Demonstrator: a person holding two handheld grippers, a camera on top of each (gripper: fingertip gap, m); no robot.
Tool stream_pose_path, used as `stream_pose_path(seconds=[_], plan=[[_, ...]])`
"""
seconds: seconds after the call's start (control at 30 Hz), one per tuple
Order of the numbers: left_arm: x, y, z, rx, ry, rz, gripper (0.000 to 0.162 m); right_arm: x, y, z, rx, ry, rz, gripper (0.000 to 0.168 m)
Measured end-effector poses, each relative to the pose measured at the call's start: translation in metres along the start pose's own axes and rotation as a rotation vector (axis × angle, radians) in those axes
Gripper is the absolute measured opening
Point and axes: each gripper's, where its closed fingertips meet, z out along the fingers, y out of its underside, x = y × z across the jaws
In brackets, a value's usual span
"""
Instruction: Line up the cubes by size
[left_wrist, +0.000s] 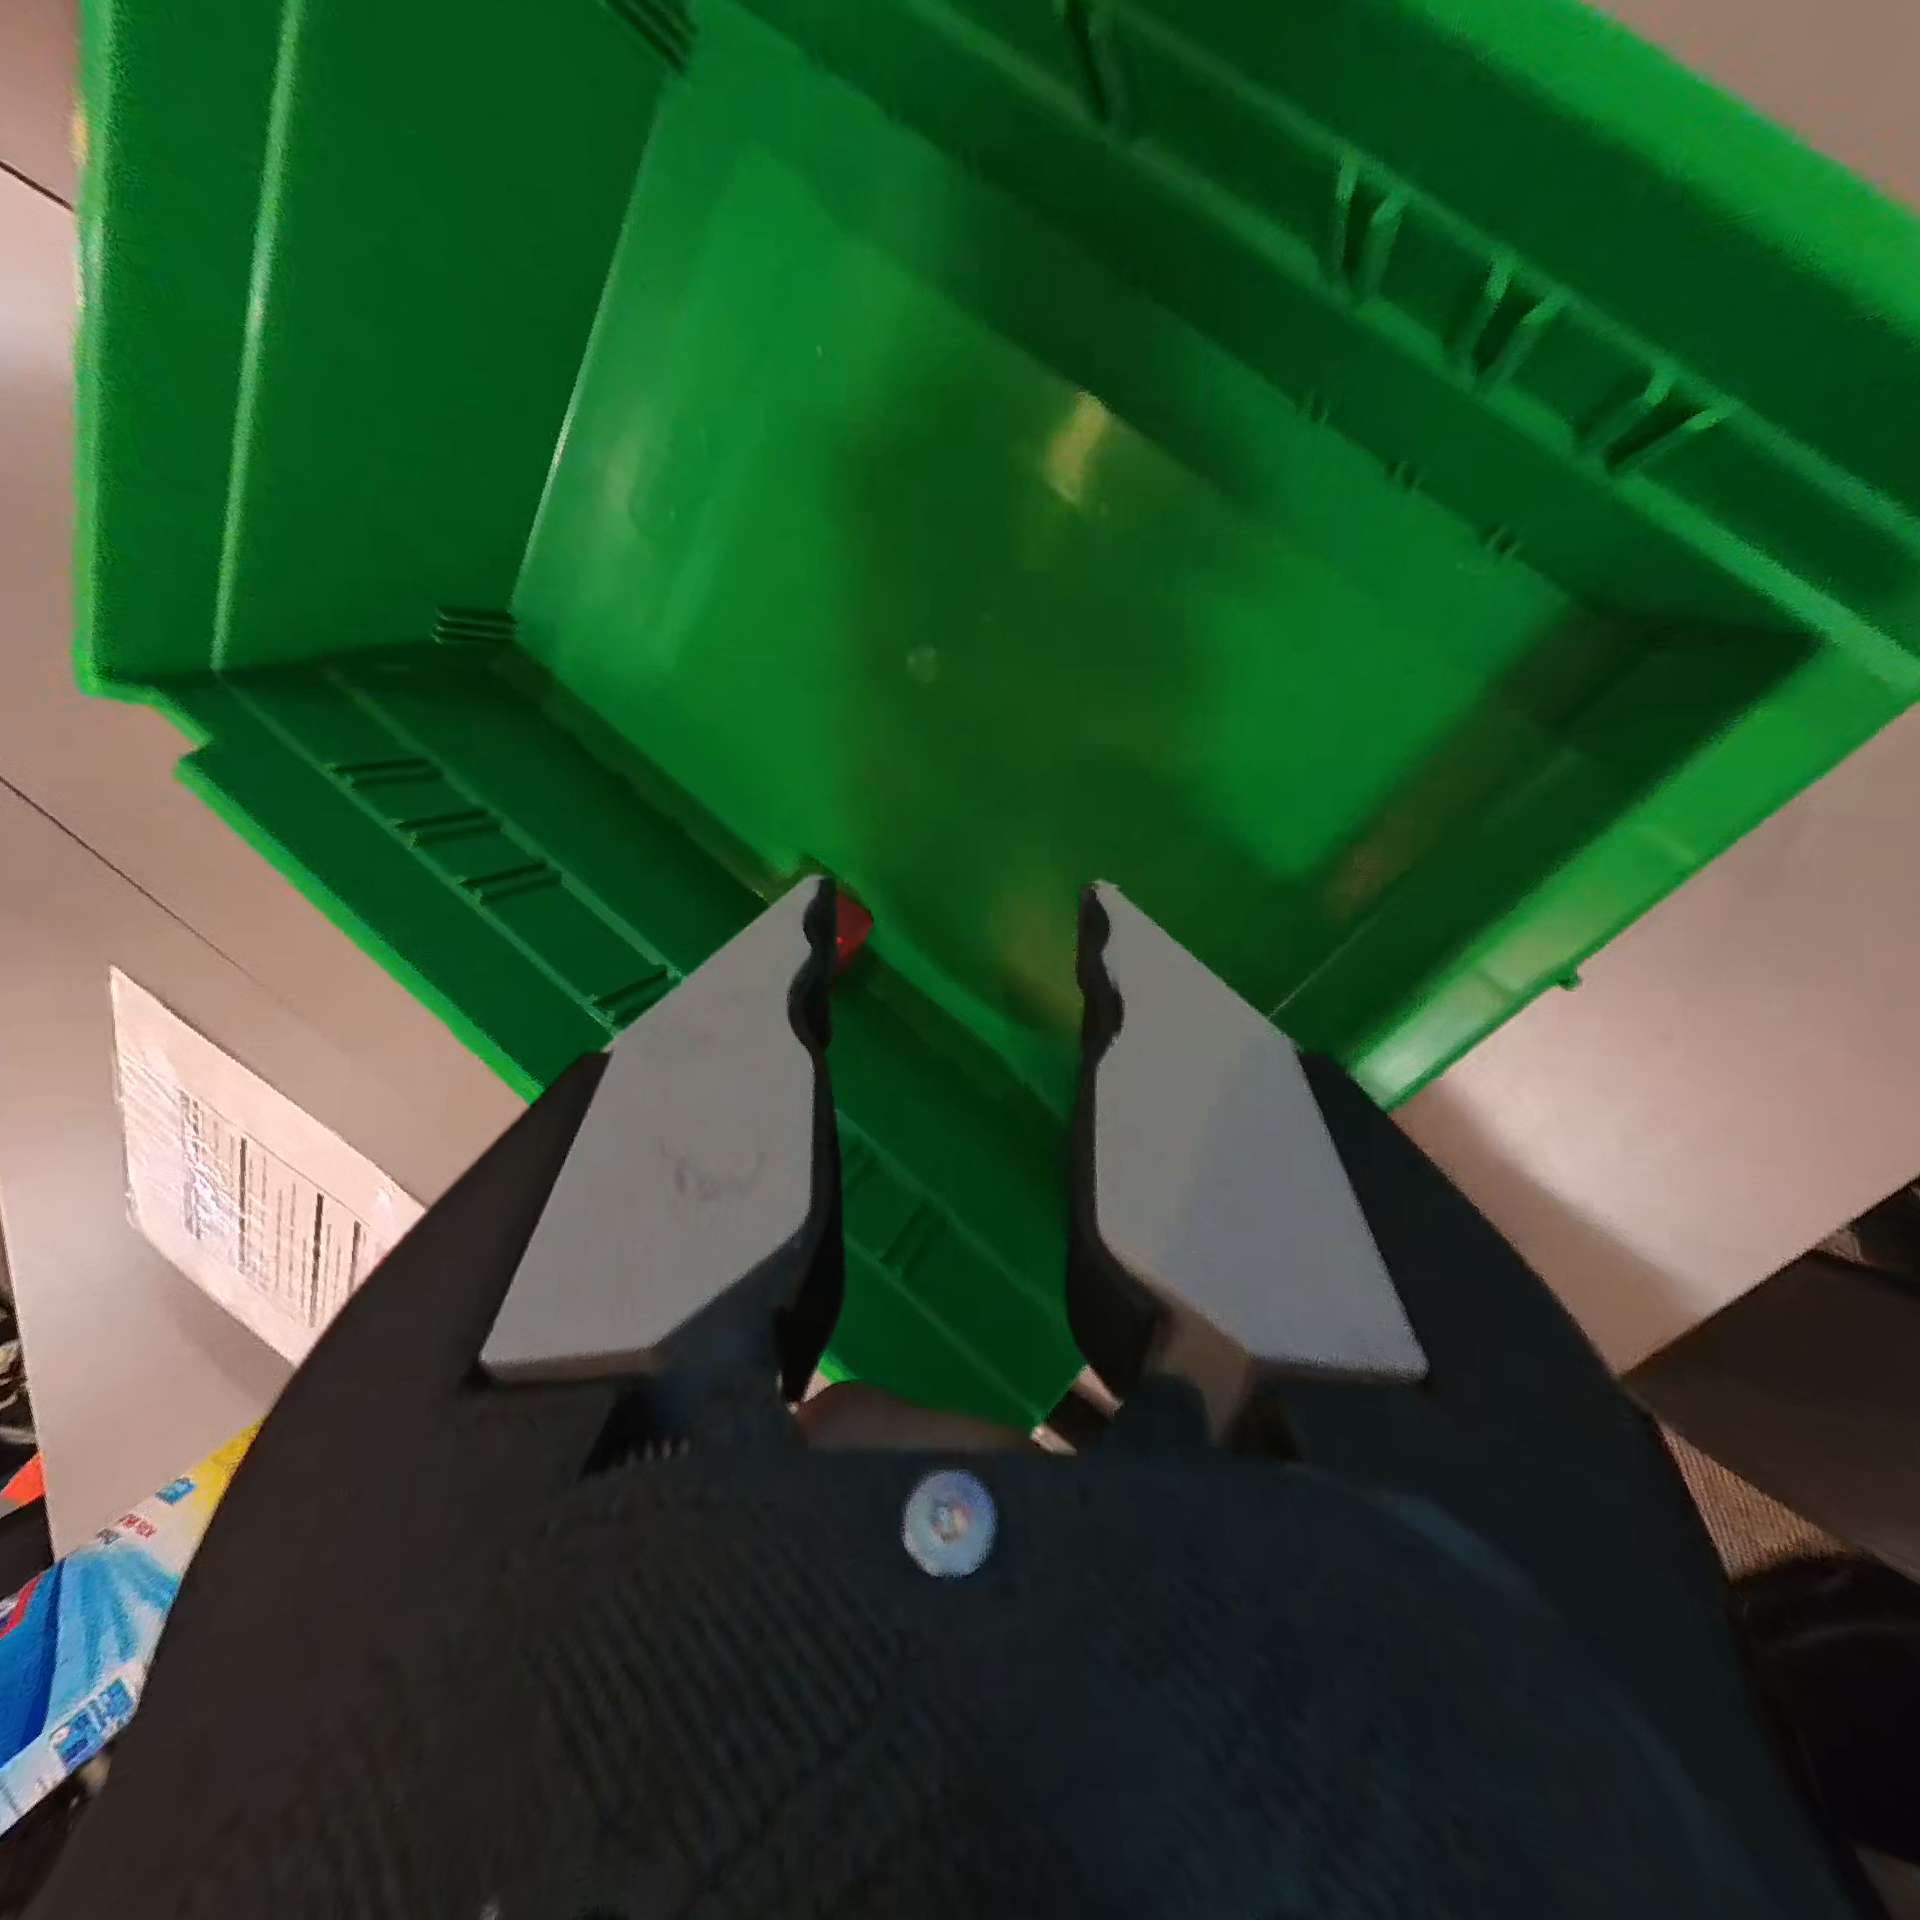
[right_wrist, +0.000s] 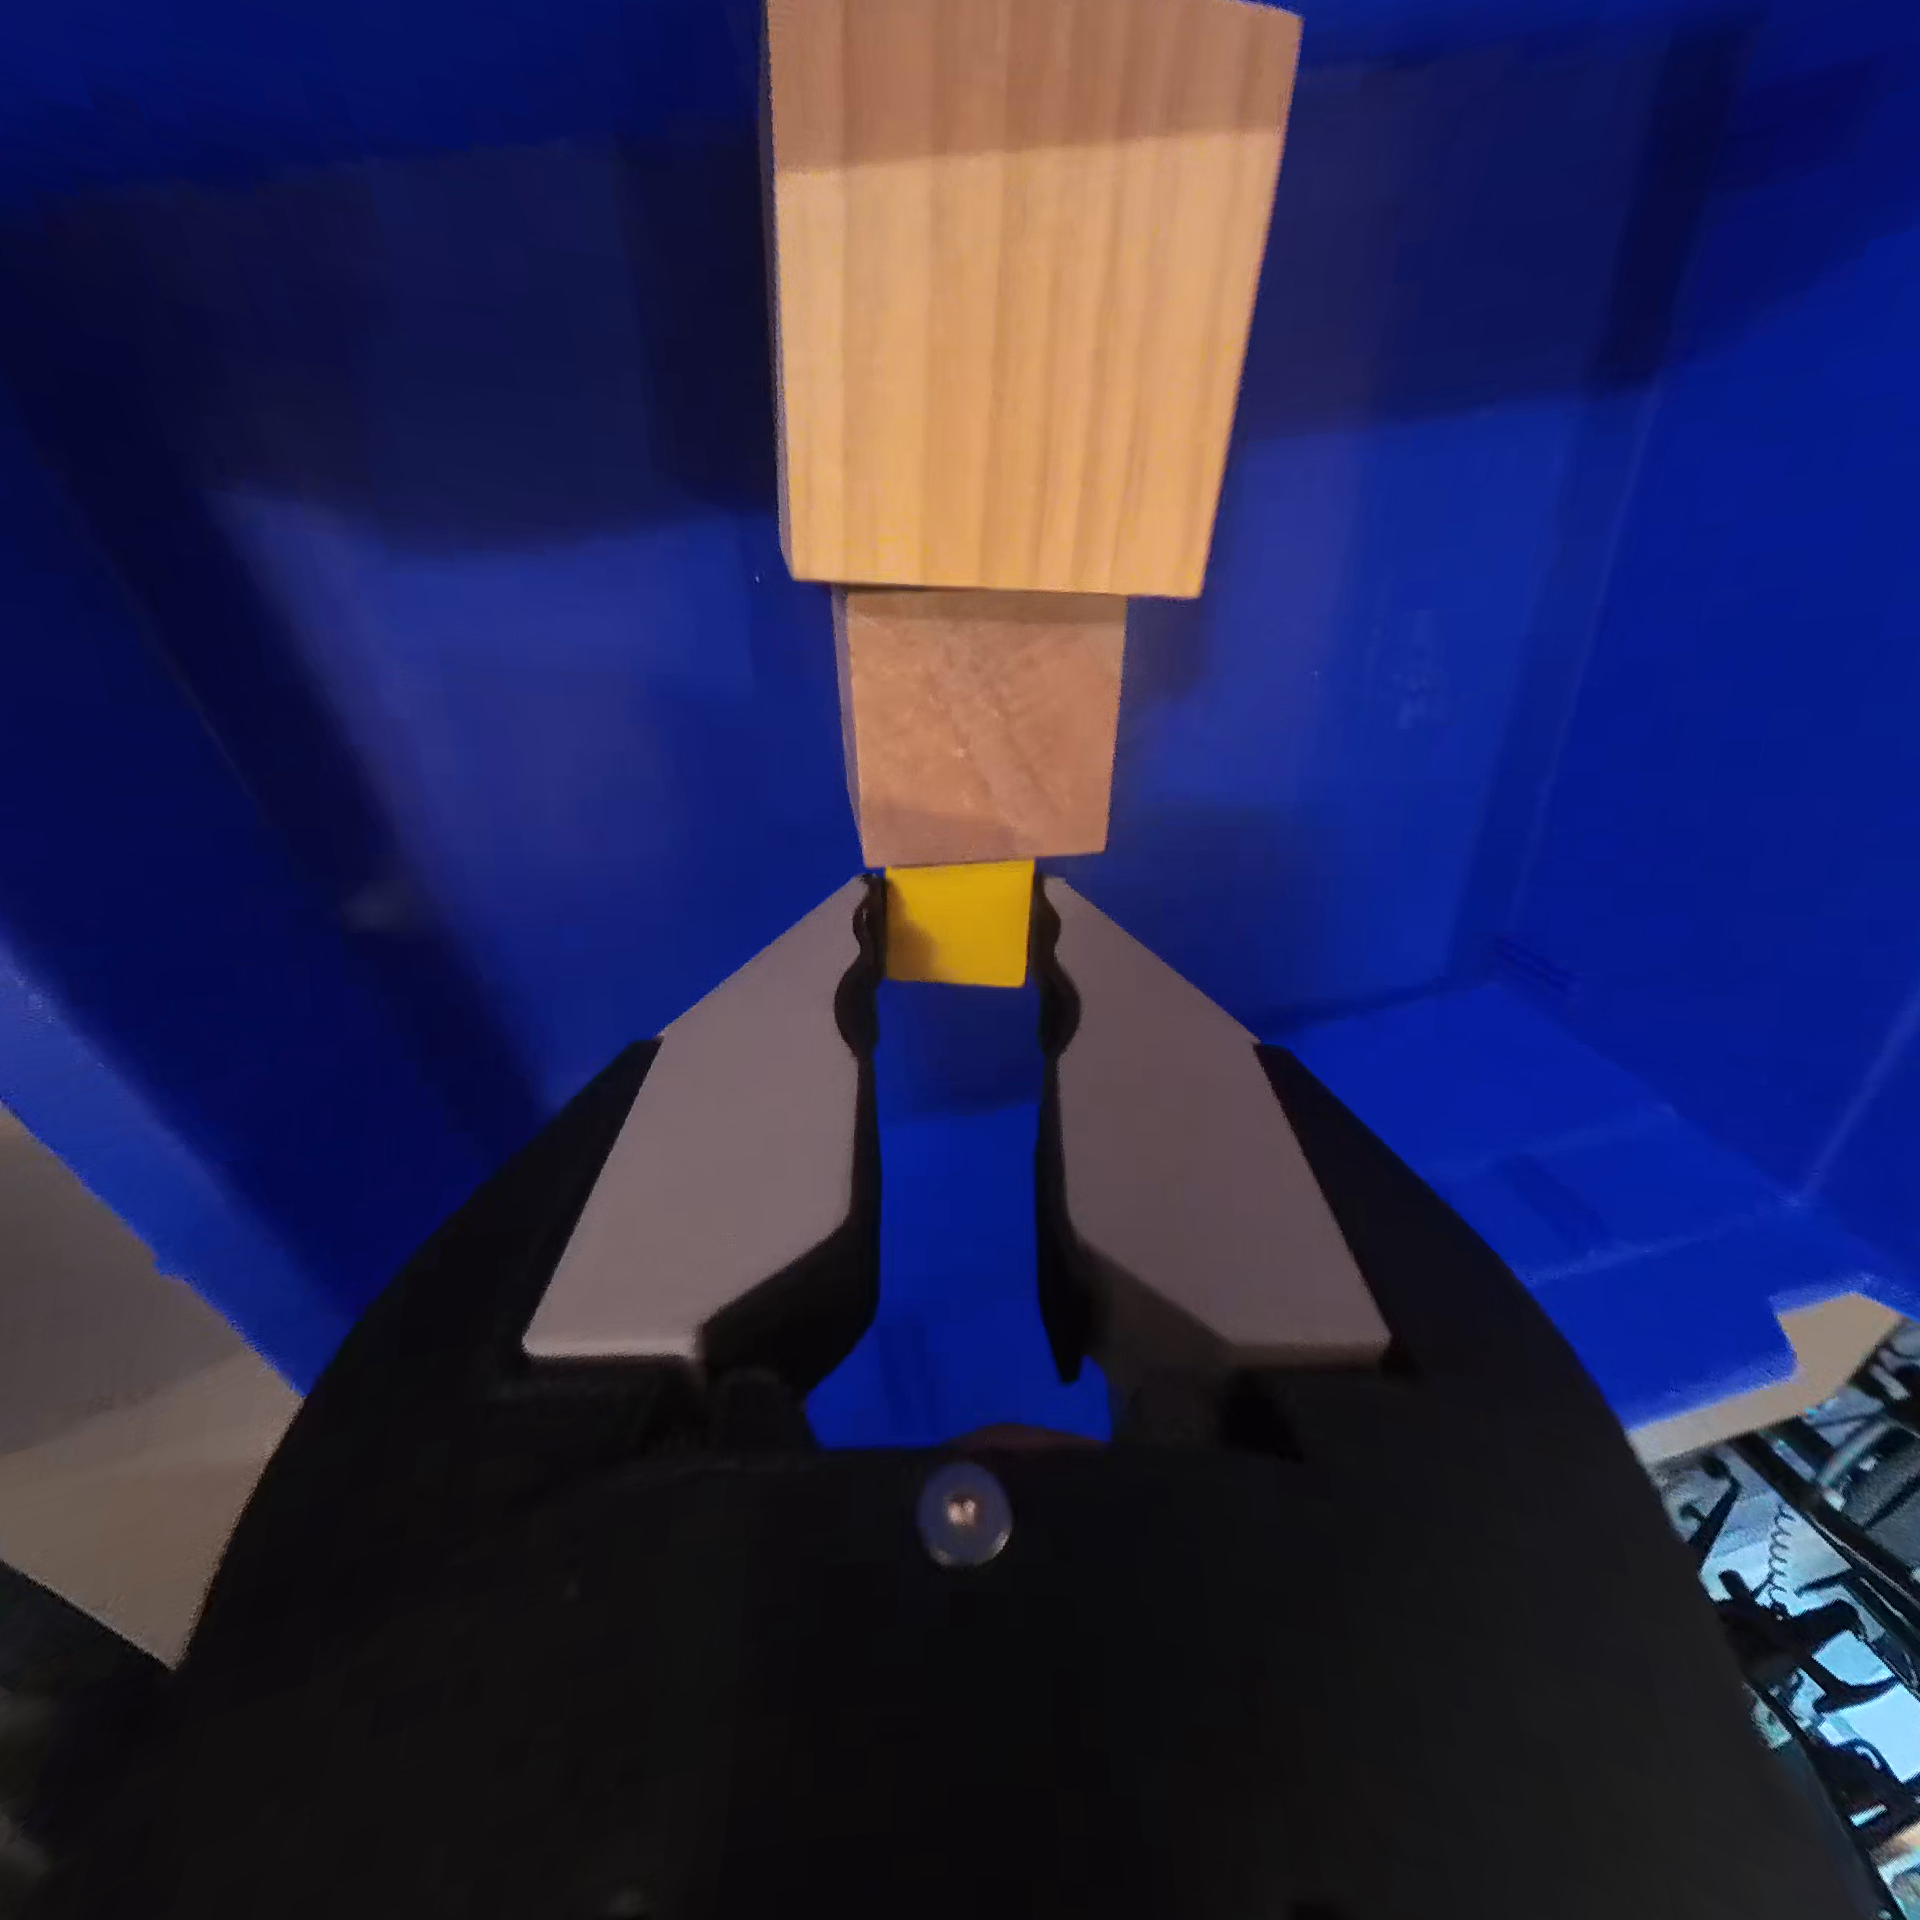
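Note:
In the right wrist view, three cubes stand in a row on the floor of a blue bin (right_wrist: 416, 727). A large light wooden cube (right_wrist: 1008, 353) is farthest, then a medium darker wooden cube (right_wrist: 982, 727), then a small yellow cube (right_wrist: 958, 925). They touch one another. My right gripper (right_wrist: 956, 920) is shut on the yellow cube, one finger on each side. In the left wrist view, my left gripper (left_wrist: 956, 935) is open and empty above the near edge of a green bin (left_wrist: 416, 364). A small red thing (left_wrist: 852, 925) peeks out beside the left fingertip; its shape is hidden.
The green bin lies on a grey table (left_wrist: 1662, 987). A printed paper sheet (left_wrist: 239, 1174) lies at the left, and a colourful package (left_wrist: 73, 1621) shows at the lower left. In the right wrist view the blue bin's walls close in on both sides.

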Motion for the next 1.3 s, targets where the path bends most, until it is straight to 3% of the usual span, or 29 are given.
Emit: stream_pose_path(seconds=[0.13,0.2,0.27,0.4,0.5,0.57,0.8,0.87,0.97,1.07,1.13,1.23,1.3], plan=[[-0.001,0.02,0.021,-0.116,0.046,-0.037,0.045,0.005,0.0,0.009,-0.027,0.05,-0.011,0.027],[-0.003,0.029,0.029,-0.173,0.059,-0.04,0.045,0.009,-0.002,0.007,-0.022,0.088,0.001,0.039],[-0.011,0.034,0.035,-0.222,0.031,-0.013,0.045,0.01,-0.007,0.0,0.017,0.106,0.012,0.039],[-0.03,0.04,0.041,-0.29,-0.03,0.15,0.034,0.01,-0.01,-0.015,0.082,0.156,0.032,0.04],[-0.036,0.043,0.048,-0.303,-0.047,0.404,0.033,0.005,-0.013,-0.03,0.14,0.183,0.036,0.041],[-0.037,0.056,0.051,-0.4,-0.029,0.487,0.05,0.001,-0.013,-0.038,0.173,0.184,0.044,0.042],[-0.049,0.052,0.068,-0.481,-0.075,0.552,0.056,-0.006,-0.012,-0.055,0.251,0.187,0.073,0.043],[-0.051,0.056,0.073,-0.513,-0.068,0.563,0.052,-0.008,-0.011,-0.055,0.261,0.186,0.077,0.043],[-0.051,0.064,0.078,-0.557,-0.046,0.595,0.024,-0.012,-0.012,-0.057,0.284,0.185,0.078,0.043],[-0.053,0.062,0.078,-0.558,-0.068,0.608,0.021,-0.015,-0.018,-0.067,0.35,0.206,0.098,0.042],[-0.053,0.048,0.076,-0.476,-0.112,0.589,0.019,-0.011,-0.029,-0.085,0.427,0.305,0.142,0.035],[-0.058,0.013,0.06,-0.272,-0.241,0.511,0.019,0.016,-0.041,-0.132,0.538,0.696,0.288,0.027],[-0.061,-0.009,0.045,-0.148,-0.304,0.426,0.02,0.02,-0.04,-0.15,0.546,0.831,0.394,0.03]])
